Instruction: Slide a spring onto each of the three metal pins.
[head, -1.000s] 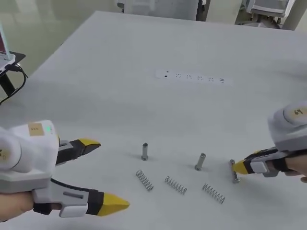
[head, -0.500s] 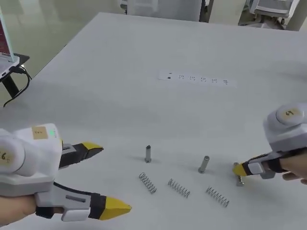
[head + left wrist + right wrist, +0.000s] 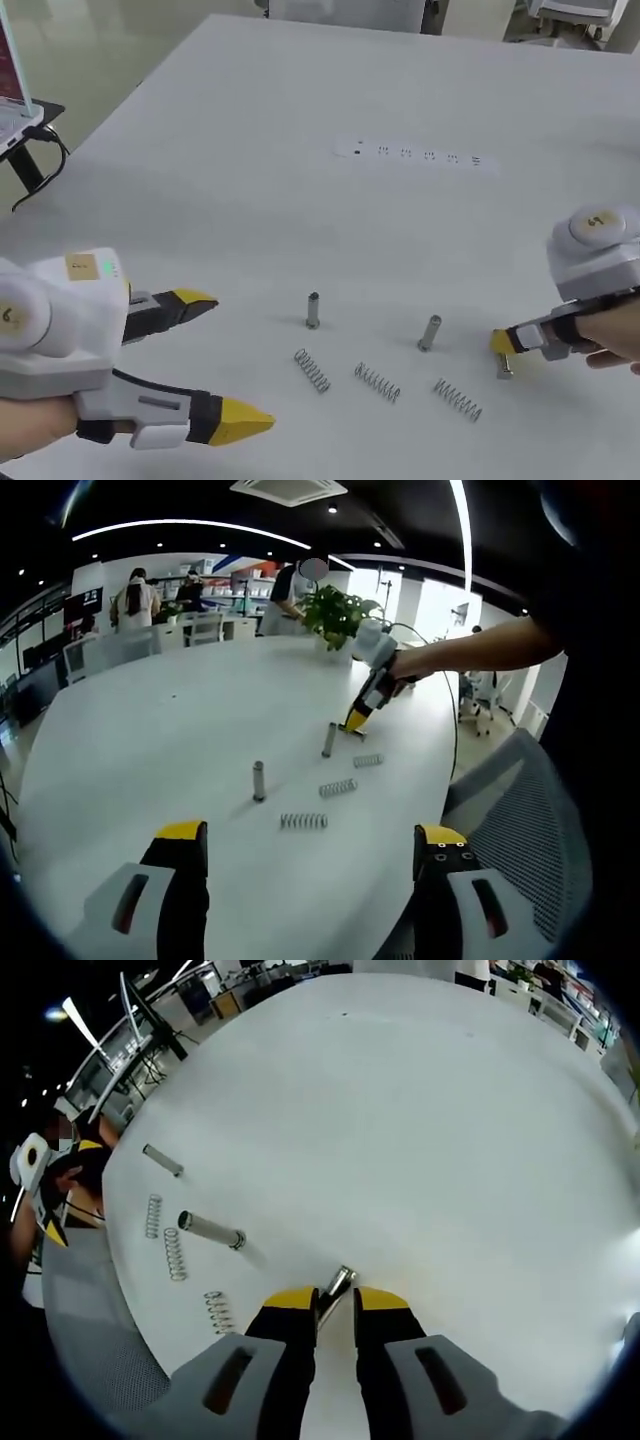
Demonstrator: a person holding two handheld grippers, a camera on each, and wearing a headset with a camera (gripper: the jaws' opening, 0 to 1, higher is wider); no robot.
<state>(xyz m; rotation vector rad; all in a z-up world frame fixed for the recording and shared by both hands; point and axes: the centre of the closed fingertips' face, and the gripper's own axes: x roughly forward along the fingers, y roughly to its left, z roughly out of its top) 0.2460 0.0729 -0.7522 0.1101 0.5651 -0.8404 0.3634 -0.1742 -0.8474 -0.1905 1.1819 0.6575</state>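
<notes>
Pinching the end pin [image 3: 505, 366] just right of the middle pin [image 3: 430, 332], the right gripper [image 3: 503, 344] has its yellow-tipped jaws narrowed on the small steel shaft. In the right gripper view the pin's tip sits caught between the two jaw ends. The left gripper [image 3: 222, 362] hangs well to the left of the middle pin and nearer the person, its jaws spread wide with nothing between them. The left pin [image 3: 313, 310] stands on the white table [image 3: 300, 140], left of the middle pin and apart from it.

Three springs lie flat in a loose row just on the person's side of the middle pin: the left spring [image 3: 312, 370], the centre spring [image 3: 377, 382] and the right spring [image 3: 457, 399]. None is on a pin. A flush socket strip [image 3: 415, 157] sits well beyond the middle pin.

The pins look solid, stiff and smooth. They are probably light enough to tip or skid out of hard jaws, so a hold low on the shaft seems wise, leaving the top free to take a coil. The springs appear to be thin wire, nearly weightless and soft along their length. A hard squeeze would likely crush one or flick it away. A gentle grip across the coils near one end should serve, with the open bore at the other end left clear to meet the pin.
</notes>
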